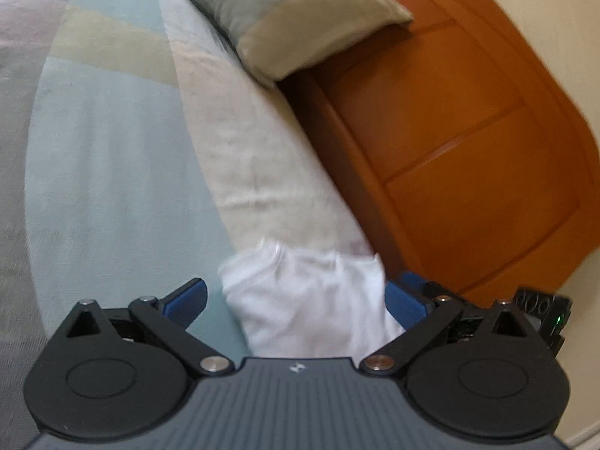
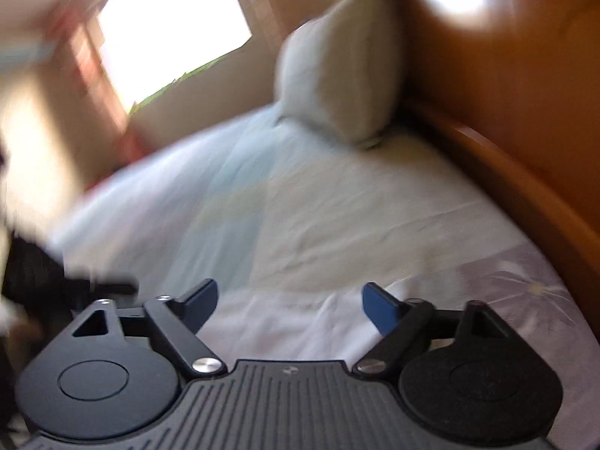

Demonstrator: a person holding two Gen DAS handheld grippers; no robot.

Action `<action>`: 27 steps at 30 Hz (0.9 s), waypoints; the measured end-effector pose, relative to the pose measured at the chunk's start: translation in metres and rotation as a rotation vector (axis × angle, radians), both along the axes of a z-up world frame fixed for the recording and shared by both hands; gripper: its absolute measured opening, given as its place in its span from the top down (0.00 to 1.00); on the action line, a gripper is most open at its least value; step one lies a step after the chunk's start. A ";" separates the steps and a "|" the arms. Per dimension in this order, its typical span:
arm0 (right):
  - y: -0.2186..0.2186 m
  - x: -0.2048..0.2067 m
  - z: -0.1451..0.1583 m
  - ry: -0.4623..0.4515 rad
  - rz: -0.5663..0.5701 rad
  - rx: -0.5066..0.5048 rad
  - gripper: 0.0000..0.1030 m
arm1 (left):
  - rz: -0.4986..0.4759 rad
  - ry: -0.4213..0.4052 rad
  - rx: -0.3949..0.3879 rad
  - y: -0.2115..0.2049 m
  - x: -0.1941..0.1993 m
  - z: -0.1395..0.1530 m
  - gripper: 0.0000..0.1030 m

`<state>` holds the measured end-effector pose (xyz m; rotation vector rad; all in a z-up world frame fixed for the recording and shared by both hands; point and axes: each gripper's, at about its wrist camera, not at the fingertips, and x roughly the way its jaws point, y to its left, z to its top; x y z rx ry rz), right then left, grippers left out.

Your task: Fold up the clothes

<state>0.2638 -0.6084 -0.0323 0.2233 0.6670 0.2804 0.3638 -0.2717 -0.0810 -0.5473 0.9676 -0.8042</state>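
Note:
A white garment [image 1: 311, 300] lies on the bed just ahead of my left gripper [image 1: 296, 300]. The left gripper's blue pads stand wide apart on either side of the cloth, and it is open, gripping nothing. In the right wrist view the same white garment [image 2: 285, 322] spreads flat on the sheet below my right gripper [image 2: 290, 305]. That gripper is also open, its fingers apart above the cloth. Both views are blurred by motion.
A striped bed sheet [image 1: 112, 131] in pale blue, cream and grey covers the mattress. A grey and beige pillow [image 1: 300, 15] leans on the orange wooden headboard [image 1: 468, 150]. A bright window [image 2: 172, 30] is on the far wall. A dark object [image 2: 30, 270] sits at the left.

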 end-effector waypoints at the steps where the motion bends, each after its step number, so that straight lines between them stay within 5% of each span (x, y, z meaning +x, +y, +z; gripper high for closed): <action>1: 0.007 0.005 -0.012 0.047 0.002 -0.066 0.28 | -0.017 -0.001 0.019 0.001 -0.004 -0.001 0.03; 3: 0.004 0.014 -0.037 0.141 -0.050 -0.158 0.36 | -0.036 -0.018 0.051 0.003 -0.012 -0.001 0.03; 5: -0.013 0.009 -0.036 0.138 -0.129 -0.082 0.38 | -0.053 -0.047 0.104 0.007 -0.025 -0.002 0.03; 9: -0.006 -0.030 -0.007 0.027 -0.143 -0.070 0.38 | -0.087 -0.150 0.228 0.021 -0.053 0.002 0.03; 13: 0.021 -0.068 -0.003 -0.005 -0.056 -0.174 0.43 | -0.131 -0.183 0.298 0.025 -0.071 0.000 0.03; 15: 0.007 -0.074 -0.017 0.040 -0.113 -0.184 0.57 | -0.141 -0.169 0.290 0.029 -0.079 0.000 0.03; 16: 0.000 -0.078 -0.024 0.063 -0.141 -0.190 0.76 | -0.141 -0.164 0.285 0.031 -0.082 0.000 0.03; 17: -0.006 -0.081 -0.031 0.086 -0.170 -0.195 0.83 | -0.142 -0.159 0.281 0.032 -0.085 -0.001 0.03; 24: 0.012 -0.107 0.001 0.006 -0.167 -0.207 0.79 | -0.131 -0.200 0.322 0.040 -0.099 0.005 0.03; 27: 0.020 -0.095 -0.015 0.069 -0.136 -0.280 0.79 | -0.122 -0.242 0.368 0.041 -0.106 0.009 0.03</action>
